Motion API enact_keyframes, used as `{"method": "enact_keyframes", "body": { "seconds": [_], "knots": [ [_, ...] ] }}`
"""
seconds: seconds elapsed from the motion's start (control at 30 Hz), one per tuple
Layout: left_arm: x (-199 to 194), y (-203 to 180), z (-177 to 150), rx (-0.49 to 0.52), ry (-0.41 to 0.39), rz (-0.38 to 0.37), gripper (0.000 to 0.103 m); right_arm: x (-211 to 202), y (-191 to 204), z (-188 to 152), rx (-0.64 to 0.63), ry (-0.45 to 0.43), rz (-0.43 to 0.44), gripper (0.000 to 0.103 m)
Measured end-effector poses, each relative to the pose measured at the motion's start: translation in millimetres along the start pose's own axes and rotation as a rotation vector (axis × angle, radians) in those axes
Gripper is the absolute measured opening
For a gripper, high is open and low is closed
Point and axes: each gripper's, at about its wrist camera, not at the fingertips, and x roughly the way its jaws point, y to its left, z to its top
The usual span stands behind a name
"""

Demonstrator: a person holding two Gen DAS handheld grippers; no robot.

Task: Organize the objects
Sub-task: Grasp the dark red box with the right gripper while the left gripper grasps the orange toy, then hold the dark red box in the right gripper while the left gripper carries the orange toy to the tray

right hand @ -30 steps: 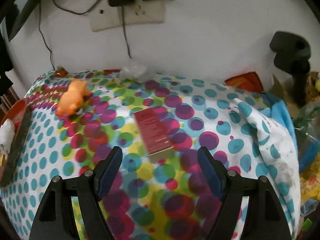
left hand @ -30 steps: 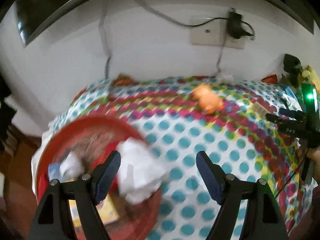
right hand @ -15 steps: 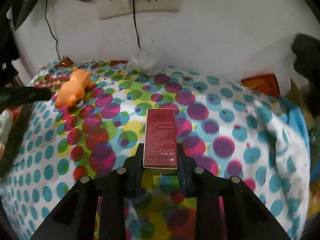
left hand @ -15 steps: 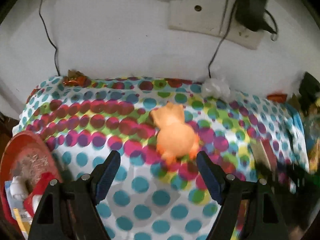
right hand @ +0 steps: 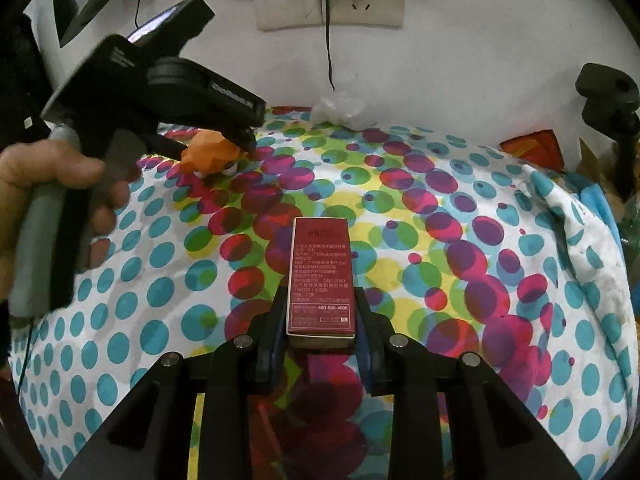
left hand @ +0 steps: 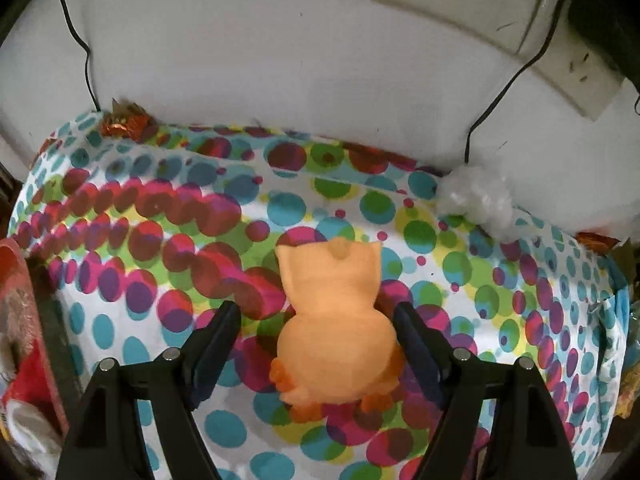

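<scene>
My left gripper [left hand: 316, 320] is spread wide w/ the orange toy [left hand: 334, 328] sitting between the fingers. The right finger [left hand: 416, 344] is right at the toy's side; whether it touches I can't tell. The left finger [left hand: 218, 340] is apart from it. The toy lies on the dotted cloth [left hand: 160, 240], seen from behind in the left cam, ears toward the wall.

The right cam shows the same toy [right hand: 210, 154] from the side, w/ white bits under it that the left cam doesn't show. It also shows my left hand [right hand: 52, 188] round the gripper handle, and the gripper's body above the toy.

My right gripper [right hand: 320, 332] is pinching the red box [right hand: 320, 280] by its near end, fingers pressed on both long sides. The box sticks out fwd along the fingers, printed face up, above the middle of the cloth. The left cam doesn't show the box at all.

Only the left cam catches the red tray [left hand: 16, 320] at the cloth's left edge, w/ something white in it, plus a foil wrapper [left hand: 124, 122] at the back-left corner. Both cams show the crumpled plastic [left hand: 476, 200] by the wall and the wall socket [right hand: 328, 0] above. Only the right cam shows the blue cloth [right hand: 596, 200] and the black clamp [right hand: 608, 92] at the right.
</scene>
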Motion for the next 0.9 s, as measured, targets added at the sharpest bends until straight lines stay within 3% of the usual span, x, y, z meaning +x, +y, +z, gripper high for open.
{"method": "enact_keyframes", "body": {
  "seconds": [0.2, 0.27, 0.3, 0.43, 0.9],
  "knots": [
    [6, -5, -7, 0.067, -0.028, 0.029, 0.08, -1, 14, -1, 0.002, -0.004, -0.052, 0.028],
    [4, -6, -12, 0.086, -0.048, 0.014, 0.071, 1, 18, 0, -0.005, 0.0, -0.081, 0.028],
    [1, -6, -15, 0.092, -0.054, 0.007, 0.058, 1, 18, 0, -0.005, 0.0, -0.085, 0.028],
    [-8, -7, -30, 0.151, -0.054, 0.009, 0.058, 3, 18, -1, -0.001, 0.003, -0.091, 0.028],
    [-76, -2, -119, 0.291, -0.193, 0.043, 0.058, 5, 20, -4, 0.018, 0.001, -0.131, 0.028]
  ]
}}
